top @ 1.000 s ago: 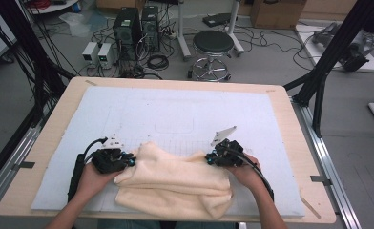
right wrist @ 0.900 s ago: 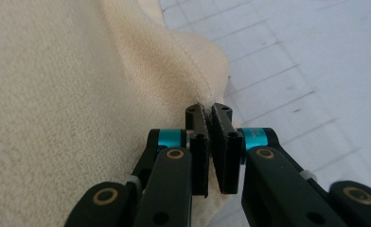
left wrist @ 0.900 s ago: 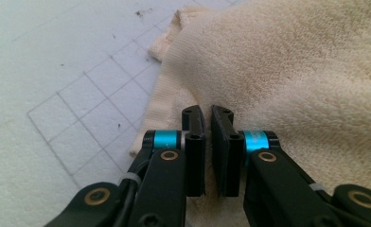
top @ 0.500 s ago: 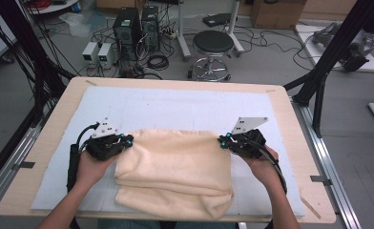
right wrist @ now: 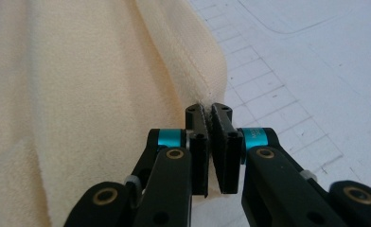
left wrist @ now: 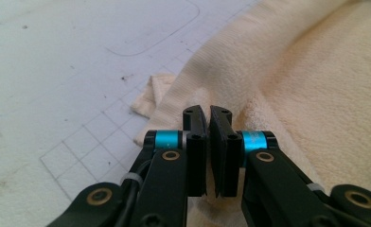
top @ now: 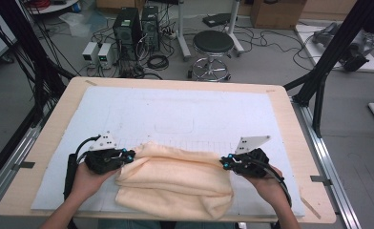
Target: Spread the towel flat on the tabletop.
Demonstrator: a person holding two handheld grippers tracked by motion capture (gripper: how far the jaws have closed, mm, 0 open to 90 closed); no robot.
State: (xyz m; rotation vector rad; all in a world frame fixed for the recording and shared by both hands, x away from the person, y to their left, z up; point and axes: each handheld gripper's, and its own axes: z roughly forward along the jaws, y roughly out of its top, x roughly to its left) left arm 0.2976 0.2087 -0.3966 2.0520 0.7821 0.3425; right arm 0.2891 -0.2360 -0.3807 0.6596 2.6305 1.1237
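The left gripper (top: pixel 128 156) sat at the towel's (top: pixel 175 183) left end, its jaws pinched tight on a fold of the cloth; in the left gripper view (left wrist: pixel 207 113) the pads met with cream fabric caught between them and a small corner of towel (left wrist: pixel 148 99) poking out just beyond. The towel itself lay on the white mat (top: pixel 185 114), on the half nearer the person, folded into a thick, rumpled band stretched between the two tools. At its right end the right gripper (top: pixel 224 163) was likewise clamped, and in the right gripper view (right wrist: pixel 207 109) the jaws bit the stitched hem (right wrist: pixel 193 61) right at its edge.

Judging by this, one fold was already made: a doubled layer showed along the near edge, which bulged unevenly. Both far corners were gripped and lifted taut, so the step in hand seemed to be carrying that edge over for another fold. Laying it down, squaring the edges and letting go remained.
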